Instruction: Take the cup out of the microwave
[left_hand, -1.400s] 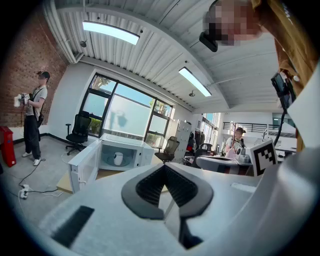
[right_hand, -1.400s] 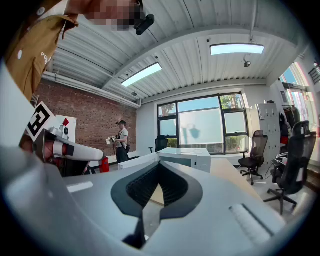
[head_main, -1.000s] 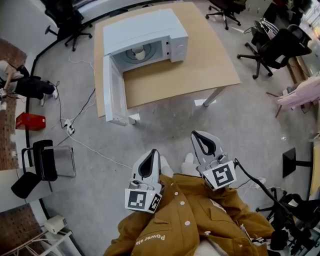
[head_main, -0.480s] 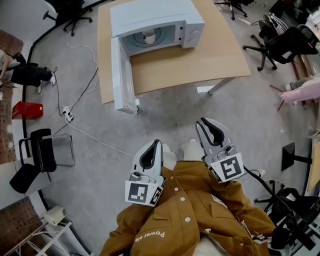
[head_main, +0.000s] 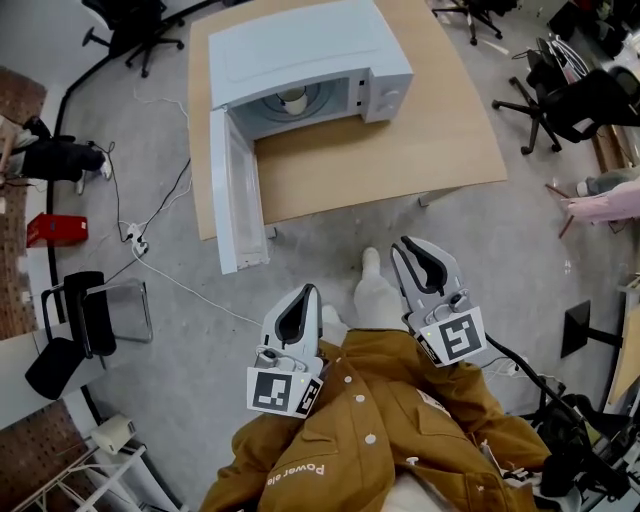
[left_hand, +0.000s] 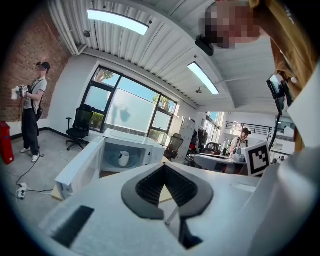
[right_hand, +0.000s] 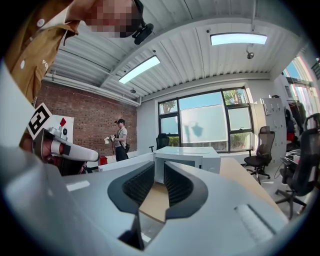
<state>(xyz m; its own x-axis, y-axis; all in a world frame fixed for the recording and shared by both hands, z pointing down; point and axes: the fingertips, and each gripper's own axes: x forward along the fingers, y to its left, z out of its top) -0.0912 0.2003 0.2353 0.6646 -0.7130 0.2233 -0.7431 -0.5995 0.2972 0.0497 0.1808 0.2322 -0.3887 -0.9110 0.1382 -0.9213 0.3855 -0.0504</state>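
Note:
A white microwave (head_main: 300, 45) stands on a wooden table (head_main: 400, 150), its door (head_main: 235, 195) swung open to the left. A white cup (head_main: 293, 99) sits on the turntable inside, also visible in the left gripper view as the cup (left_hand: 124, 158). Both grippers hang over the floor, well short of the table and level with the person's chest. My left gripper (head_main: 311, 290) (left_hand: 163, 166) is shut with its tips meeting and nothing in it. My right gripper (head_main: 405, 243) (right_hand: 159, 165) shows a narrow slit between its jaws and holds nothing. The right gripper view does not show the cup.
Office chairs (head_main: 570, 90) stand right of the table and another chair (head_main: 130, 30) behind it. A black chair (head_main: 75, 320), a red box (head_main: 45, 228) and cables (head_main: 150, 240) are on the floor at left. A person (left_hand: 32, 110) stands far left.
The person has stepped toward the table, with one foot now out in front. Both grippers travelled forward with the body and kept their pose. The microwave and cup stayed put.

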